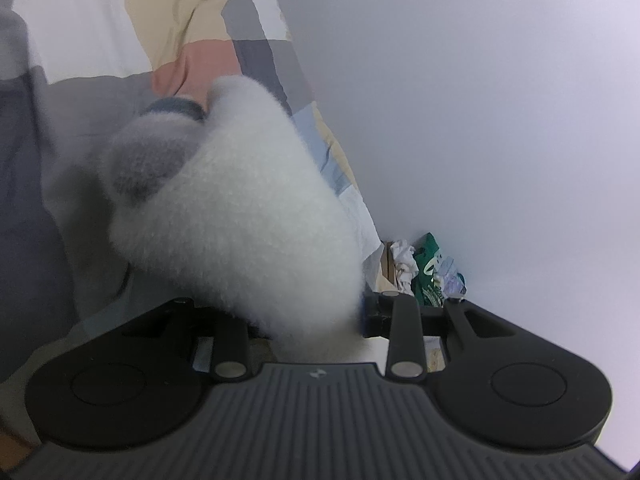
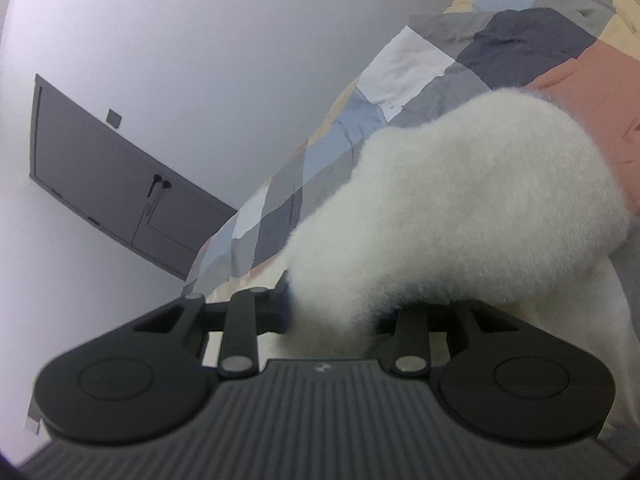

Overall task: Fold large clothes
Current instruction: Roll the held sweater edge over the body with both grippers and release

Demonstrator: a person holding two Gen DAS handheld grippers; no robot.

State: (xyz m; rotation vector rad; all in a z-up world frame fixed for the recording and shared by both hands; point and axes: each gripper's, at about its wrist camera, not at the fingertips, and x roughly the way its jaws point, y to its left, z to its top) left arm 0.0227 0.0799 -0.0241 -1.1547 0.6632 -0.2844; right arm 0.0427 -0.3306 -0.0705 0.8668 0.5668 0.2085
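The left gripper (image 1: 316,320) is clamped on a fluffy white sweater (image 1: 240,200) filling the frame's centre; the right gripper (image 2: 332,312) pinches the same sweater (image 2: 460,208) at centre right; a patchwork quilt (image 2: 440,68) lies behind, upper right.

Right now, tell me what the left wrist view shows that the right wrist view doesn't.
Only the left view: the sweater's grey cuffed sleeve and a green bag in the wall corner. Only the right view: a grey door. Both share the fluffy white sweater, clamped in the left gripper and the right gripper, over the patchwork quilt.
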